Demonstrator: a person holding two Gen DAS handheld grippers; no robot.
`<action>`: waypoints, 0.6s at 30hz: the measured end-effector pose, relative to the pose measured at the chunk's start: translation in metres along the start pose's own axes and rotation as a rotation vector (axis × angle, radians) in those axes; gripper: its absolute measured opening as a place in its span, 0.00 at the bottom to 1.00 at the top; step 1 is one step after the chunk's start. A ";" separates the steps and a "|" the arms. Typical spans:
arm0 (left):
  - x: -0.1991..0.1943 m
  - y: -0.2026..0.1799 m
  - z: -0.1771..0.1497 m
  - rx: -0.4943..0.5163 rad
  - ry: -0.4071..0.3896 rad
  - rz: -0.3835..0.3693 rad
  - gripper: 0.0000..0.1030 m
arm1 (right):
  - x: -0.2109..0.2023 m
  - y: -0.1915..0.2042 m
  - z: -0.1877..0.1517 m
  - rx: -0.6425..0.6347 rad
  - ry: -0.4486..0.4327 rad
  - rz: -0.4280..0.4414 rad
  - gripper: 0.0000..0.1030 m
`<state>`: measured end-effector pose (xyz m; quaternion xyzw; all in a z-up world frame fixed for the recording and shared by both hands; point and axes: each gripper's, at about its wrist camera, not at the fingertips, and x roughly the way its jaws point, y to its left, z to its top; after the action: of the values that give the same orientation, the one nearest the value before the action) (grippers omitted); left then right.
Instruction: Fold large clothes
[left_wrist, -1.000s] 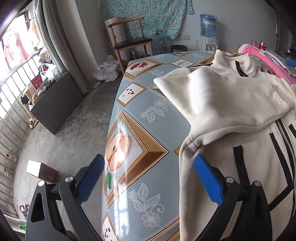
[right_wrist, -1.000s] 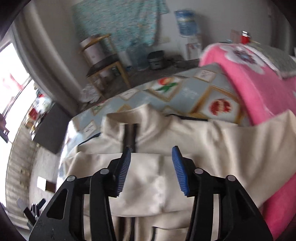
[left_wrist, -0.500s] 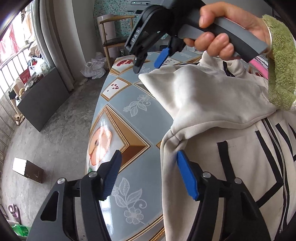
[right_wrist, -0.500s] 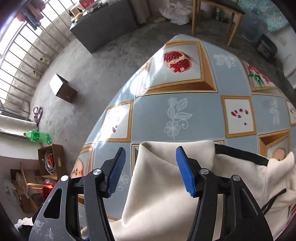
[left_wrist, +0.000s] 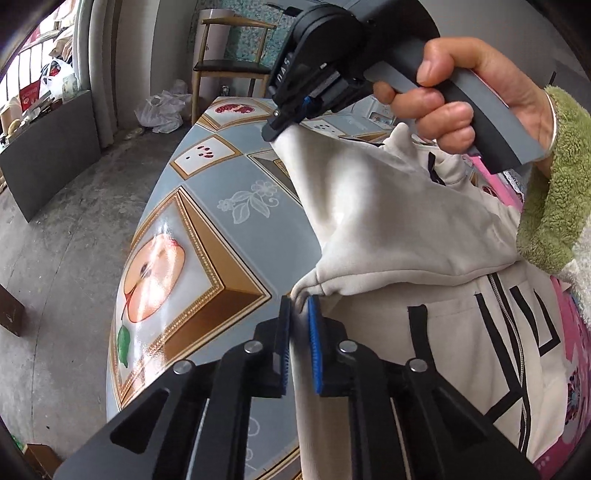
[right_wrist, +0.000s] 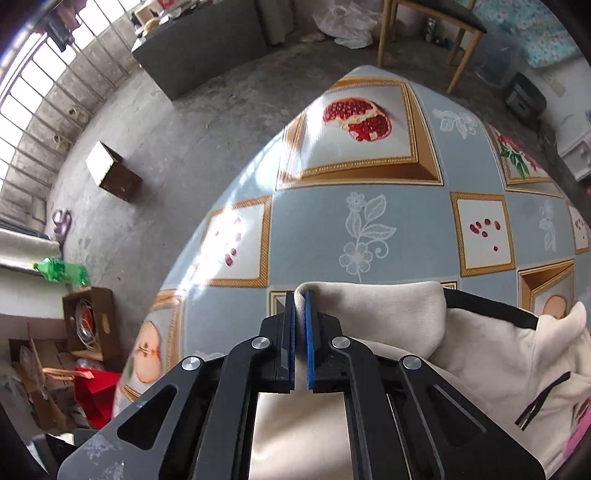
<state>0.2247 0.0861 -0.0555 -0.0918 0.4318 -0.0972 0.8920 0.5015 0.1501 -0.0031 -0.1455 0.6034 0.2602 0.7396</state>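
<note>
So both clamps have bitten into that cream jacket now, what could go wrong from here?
The left gripper pinches only the jacket's side edge, so the thin bite might slip when lifted. The right gripper holds just a fold tip of the sleeve; it could pull free. The jacket lies close to the table's edge, so a dropped side might slide off.

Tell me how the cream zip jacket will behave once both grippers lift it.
The cream zip jacket will probably sag: it already drapes in soft folds. Its thick fleece looks fairly heavy. It may slide easily on the glossy tablecloth.
</note>
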 end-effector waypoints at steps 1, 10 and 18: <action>-0.005 -0.001 0.000 0.000 -0.023 0.002 0.07 | -0.006 -0.004 0.002 0.019 -0.027 0.016 0.04; -0.027 -0.012 0.017 0.060 -0.158 0.115 0.06 | -0.026 -0.033 0.019 0.154 -0.148 0.169 0.04; -0.010 -0.005 0.002 0.056 -0.051 0.131 0.06 | 0.029 -0.024 0.031 0.184 -0.138 0.174 0.01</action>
<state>0.2199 0.0843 -0.0450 -0.0408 0.4110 -0.0486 0.9094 0.5445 0.1527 -0.0262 -0.0059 0.5826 0.2761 0.7644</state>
